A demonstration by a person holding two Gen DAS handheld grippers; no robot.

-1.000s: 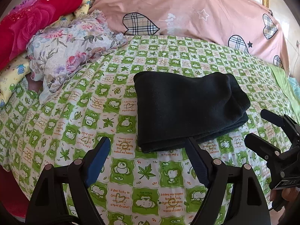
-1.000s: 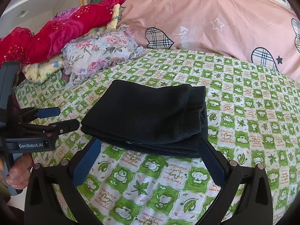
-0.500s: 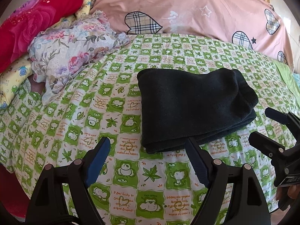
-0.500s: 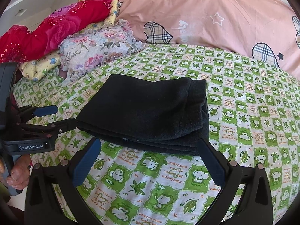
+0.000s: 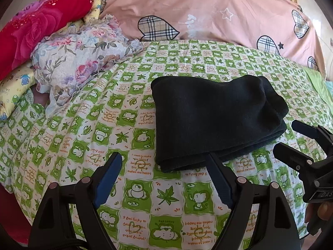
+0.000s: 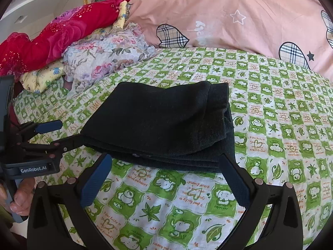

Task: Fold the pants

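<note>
The black pants (image 5: 214, 118) lie folded into a thick rectangular stack on the green-and-white checked bedsheet (image 5: 104, 129); they also show in the right wrist view (image 6: 162, 127). My left gripper (image 5: 162, 160) is open and empty, just short of the stack's near left corner. My right gripper (image 6: 164, 160) is open and empty, its jaws spread wide at the stack's near edge. In the right wrist view the left gripper (image 6: 64, 133) comes in from the left beside the stack. In the left wrist view the right gripper (image 5: 289, 135) shows at the right edge.
A pink quilt (image 5: 218, 14) with plaid hearts lies along the back of the bed. A floral pillow (image 5: 83, 52), a red blanket (image 5: 39, 29) and a yellow cartoon pillow (image 5: 14, 87) are piled at the far left. The bed edge runs along the lower left.
Both grippers have moved forward toward the folded pants, which look larger and nearer now. The pants have not moved. Both grippers stay open.
</note>
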